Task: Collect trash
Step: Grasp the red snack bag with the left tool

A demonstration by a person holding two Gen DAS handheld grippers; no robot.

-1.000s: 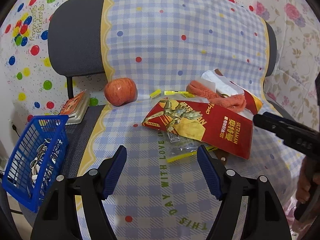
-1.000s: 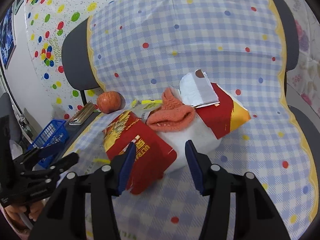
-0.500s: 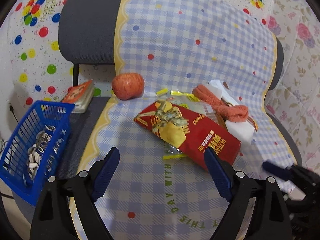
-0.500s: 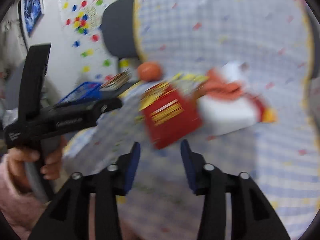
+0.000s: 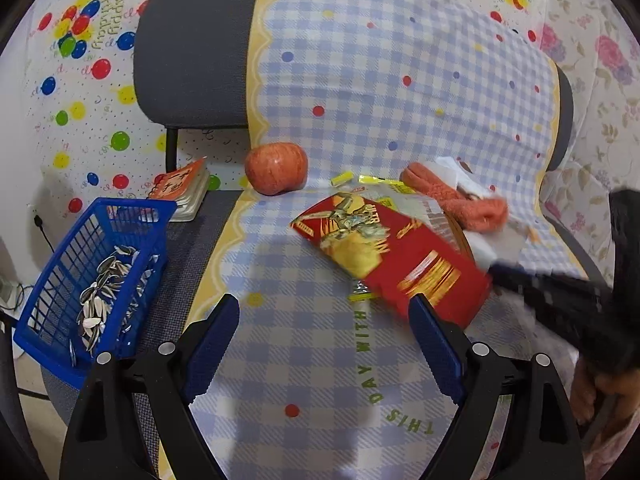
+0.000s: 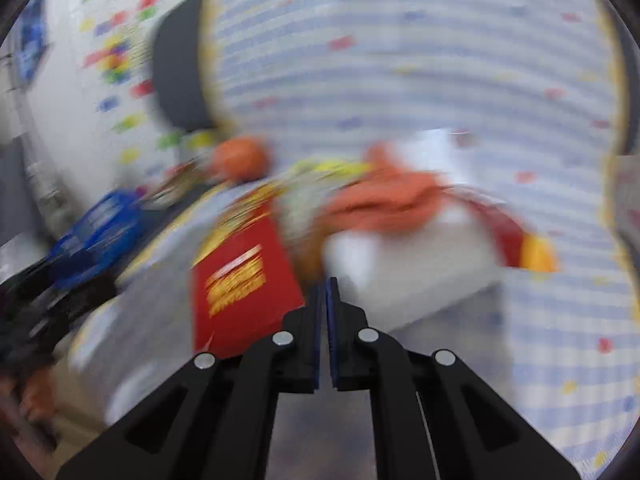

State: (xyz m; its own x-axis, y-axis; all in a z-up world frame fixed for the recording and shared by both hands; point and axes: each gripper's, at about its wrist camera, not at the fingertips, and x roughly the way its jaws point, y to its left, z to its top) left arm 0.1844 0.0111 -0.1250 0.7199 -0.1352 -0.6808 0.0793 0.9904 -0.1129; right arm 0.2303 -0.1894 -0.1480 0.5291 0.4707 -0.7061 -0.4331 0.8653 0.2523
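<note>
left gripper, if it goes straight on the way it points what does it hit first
Probably the checkered cloth on the chair seat; nothing stands between the open left gripper. The red snack bag lies just right of that line, though depth is unclear.

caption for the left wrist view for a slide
Open left gripper hovers over a checked cloth strewn with a red snack bag, apple and blue basket.

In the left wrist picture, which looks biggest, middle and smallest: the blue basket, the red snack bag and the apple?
1. blue basket, though it sits nearer the camera, so its lead is unsure.
2. red snack bag, close to the basket in looks.
3. apple, clearly the smallest.
</note>
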